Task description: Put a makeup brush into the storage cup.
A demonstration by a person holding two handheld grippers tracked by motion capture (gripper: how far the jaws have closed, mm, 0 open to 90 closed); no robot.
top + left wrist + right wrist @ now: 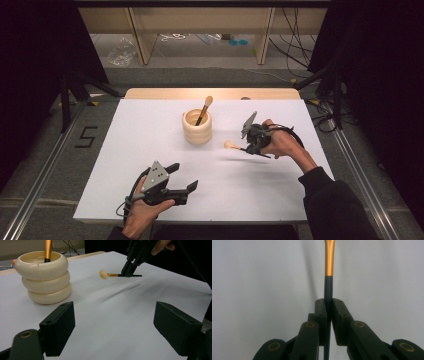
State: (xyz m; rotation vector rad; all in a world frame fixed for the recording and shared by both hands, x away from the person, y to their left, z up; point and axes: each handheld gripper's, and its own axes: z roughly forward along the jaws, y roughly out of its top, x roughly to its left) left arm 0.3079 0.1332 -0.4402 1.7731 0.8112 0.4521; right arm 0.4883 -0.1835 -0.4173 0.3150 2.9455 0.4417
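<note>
Makeup brush (245, 148) is clamped by right gripper (252, 145) fingers above desk (150, 150); left gripper (182, 186) fingers spread, empty.

cream, gold and black on white

we see a cream ringed holder (196, 128) on a white table (150, 150), a brush (117, 275) with pale cream bristles, gold ferrule and dark handle, a second gold-necked brush (204, 110) in the holder, and black grippers (329, 312) with brass-coloured rivets
</note>
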